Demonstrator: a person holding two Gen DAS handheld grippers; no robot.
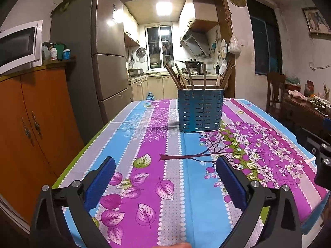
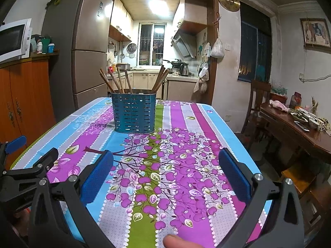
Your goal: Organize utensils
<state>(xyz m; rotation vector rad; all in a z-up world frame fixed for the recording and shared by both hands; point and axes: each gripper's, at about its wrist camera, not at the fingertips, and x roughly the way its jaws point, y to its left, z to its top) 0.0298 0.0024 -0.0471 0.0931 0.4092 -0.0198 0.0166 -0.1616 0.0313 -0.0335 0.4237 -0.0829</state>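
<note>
A blue perforated utensil holder point(image 1: 201, 111) stands upright toward the far end of the surface point(image 1: 144, 165), which is covered with a bright cloth of purple, blue and grey stripes printed with leaves and a branching tree. Wooden chopsticks point(image 1: 179, 75) lean out of the holder in two clusters: several fan from its left part and a few more tilt from its right part, all with their upper ends above the rim. The left gripper point(image 1: 165, 166) hovers over the near part of the surface with its blue pads spread wide and nothing between them; the holder sits well ahead of it, slightly to its right. The right gripper point(image 2: 165, 161) is likewise spread wide and empty over the near edge, with the holder point(image 2: 134, 113) ahead and to its left and the chopsticks point(image 2: 115, 81) rising from it. In the right wrist view the left gripper's black frame and one blue pad show at the left edge, beside the right gripper. A fingertip point(image 2: 172, 240) shows at the bottom of that view. Behind the surface stand a tall fridge point(image 1: 107, 57), an orange cabinet point(image 1: 35, 111) carrying a white microwave point(image 1: 18, 45), and a lit kitchen through the doorway.
</note>
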